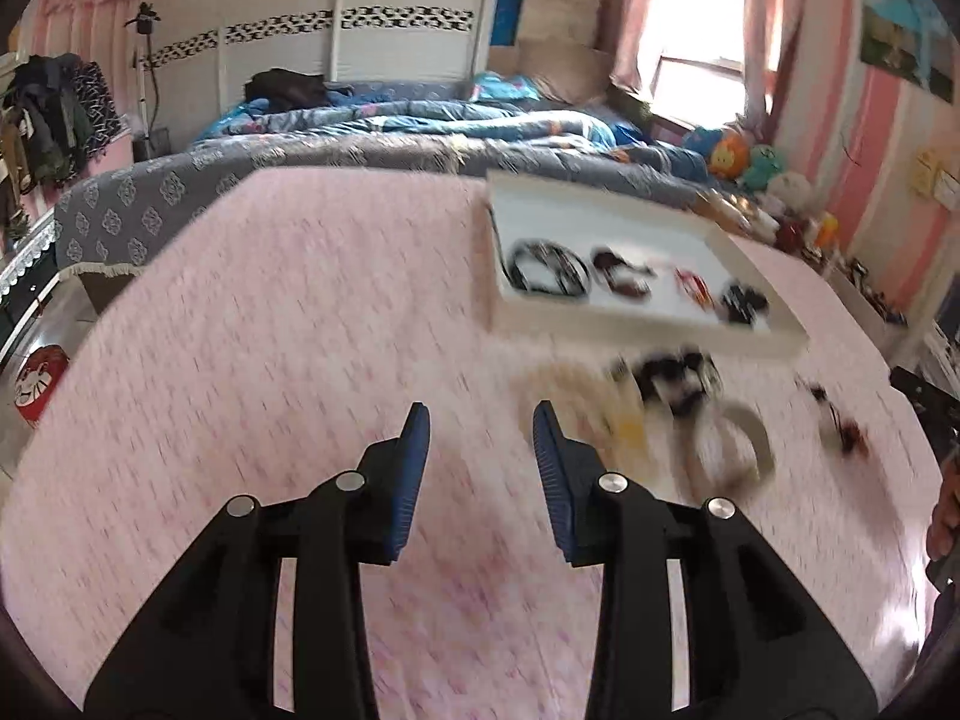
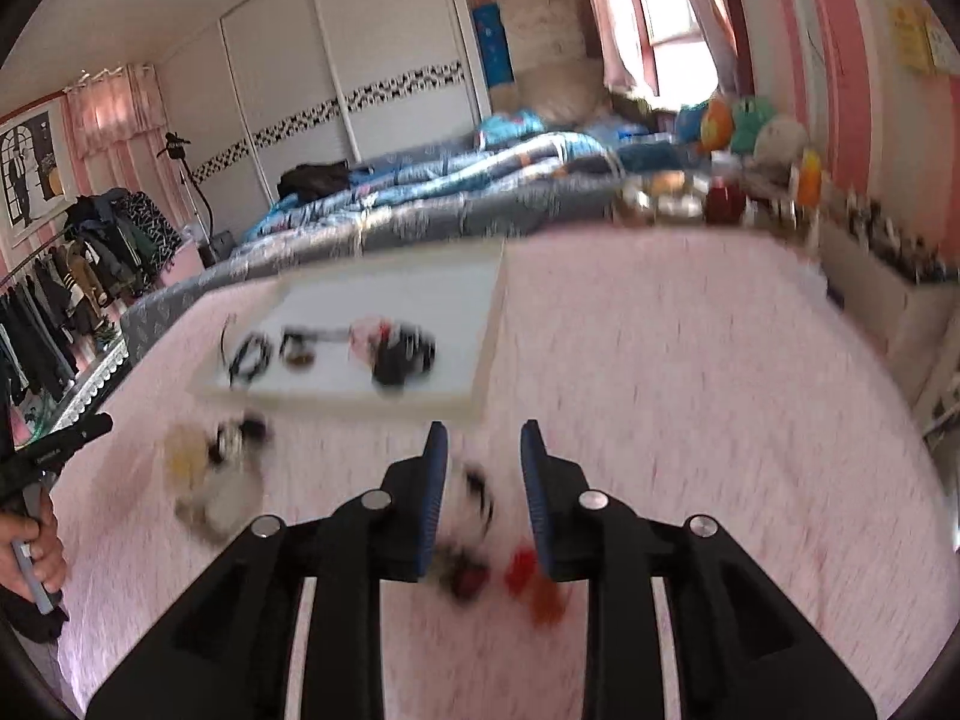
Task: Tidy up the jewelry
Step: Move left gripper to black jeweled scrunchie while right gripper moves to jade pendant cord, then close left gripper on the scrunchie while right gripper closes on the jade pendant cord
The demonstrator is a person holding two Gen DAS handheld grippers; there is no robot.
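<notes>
A white tray (image 1: 630,330) lies on the pink tablecloth and holds several bracelets and dark pieces in a row. In front of it lies a blurred loose pile of jewelry (image 1: 672,384) with a cream bangle (image 1: 735,450). My left gripper (image 1: 482,420) is open over bare cloth, left of that pile, with nothing between its fingers. In the right wrist view the tray (image 2: 336,399) is ahead to the left. My right gripper (image 2: 483,441) is open over a dark beaded piece (image 2: 477,492) and a red piece (image 2: 528,570); its pads do not press them.
A bed (image 1: 360,144) with blue bedding runs behind the table. Toys and bottles (image 2: 750,180) crowd the far right edge. A clothes rack (image 2: 72,276) stands at the left. A person's hand (image 2: 36,546) holds the other gripper's handle at the left edge.
</notes>
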